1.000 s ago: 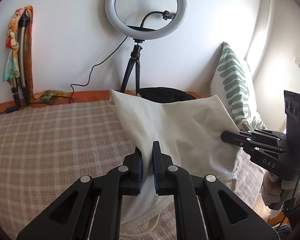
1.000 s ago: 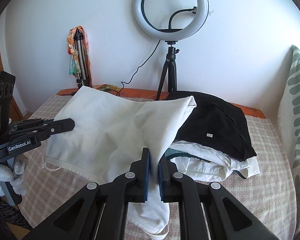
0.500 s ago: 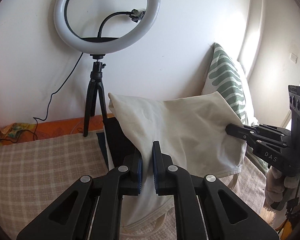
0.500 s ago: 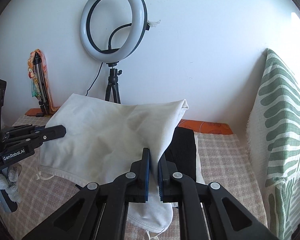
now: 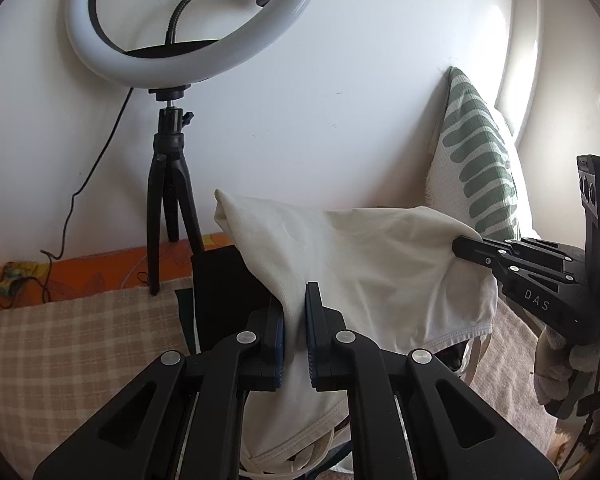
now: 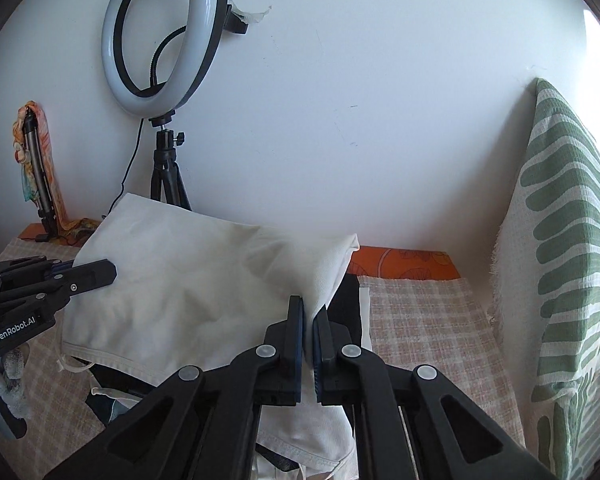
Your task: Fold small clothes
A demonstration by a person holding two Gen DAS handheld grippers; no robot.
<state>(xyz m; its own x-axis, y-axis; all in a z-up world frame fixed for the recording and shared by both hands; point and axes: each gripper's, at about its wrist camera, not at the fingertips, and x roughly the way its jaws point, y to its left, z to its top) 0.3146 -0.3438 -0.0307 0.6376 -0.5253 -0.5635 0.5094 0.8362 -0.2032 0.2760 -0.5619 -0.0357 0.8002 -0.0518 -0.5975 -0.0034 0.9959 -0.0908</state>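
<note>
A cream-white garment (image 5: pixel 360 264) hangs stretched between both grippers above the checked bed cover (image 5: pixel 60 340). My left gripper (image 5: pixel 296 292) is shut on a fold of it near its left side, and that same gripper (image 6: pixel 108 272) shows at the left of the right wrist view, gripping the cloth's edge. My right gripper (image 6: pixel 308 306) pinches the garment (image 6: pixel 188 288) near its right corner, its jaws closing on the cloth; its tip (image 5: pixel 466 242) is in the left wrist view too. A black garment (image 5: pixel 220 280) lies under the white one, mostly hidden.
A ring light on a black tripod (image 5: pixel 188 20) stands against the wall at the back. A green-patterned pillow (image 6: pixel 568 260) leans upright on the right. A folded tripod with a coloured cloth (image 6: pixel 36 168) stands far left. A gloved hand (image 5: pixel 560 376) holds the right gripper.
Both grippers have carried the white garment sideways to the right along the bed. The ring light slid left in both views and the pillow came closer. The black pile is now mostly covered.
</note>
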